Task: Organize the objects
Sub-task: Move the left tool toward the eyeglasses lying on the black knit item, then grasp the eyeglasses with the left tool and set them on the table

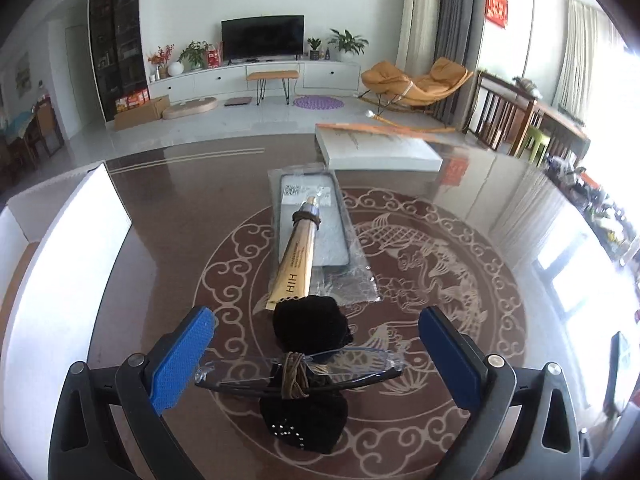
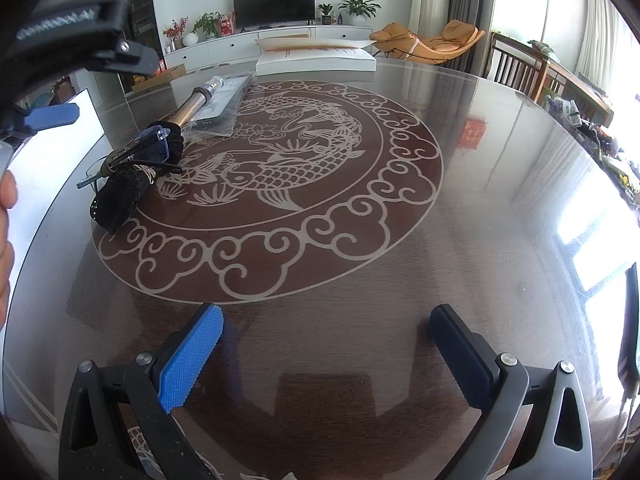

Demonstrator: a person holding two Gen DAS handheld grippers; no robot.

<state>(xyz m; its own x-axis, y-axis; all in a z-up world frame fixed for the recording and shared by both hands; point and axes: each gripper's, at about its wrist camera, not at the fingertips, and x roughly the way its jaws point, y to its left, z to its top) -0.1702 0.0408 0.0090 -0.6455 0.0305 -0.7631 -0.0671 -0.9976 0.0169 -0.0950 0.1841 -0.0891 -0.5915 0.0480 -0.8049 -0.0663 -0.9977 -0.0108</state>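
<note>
Our left gripper [image 1: 316,356] gapes wide around the glasses [image 1: 298,370] and pouch [image 1: 308,328]. Our right gripper [image 2: 326,354] gapes wide over bare table [image 2: 480,220].

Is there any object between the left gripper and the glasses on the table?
Nothing visible. The left gripper is open, and the glasses lie between its fingers, across a black pouch. The gold tube lies farther away.

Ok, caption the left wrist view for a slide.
Open left gripper poised over glasses, black pouch and gold tube on patterned table.
</note>
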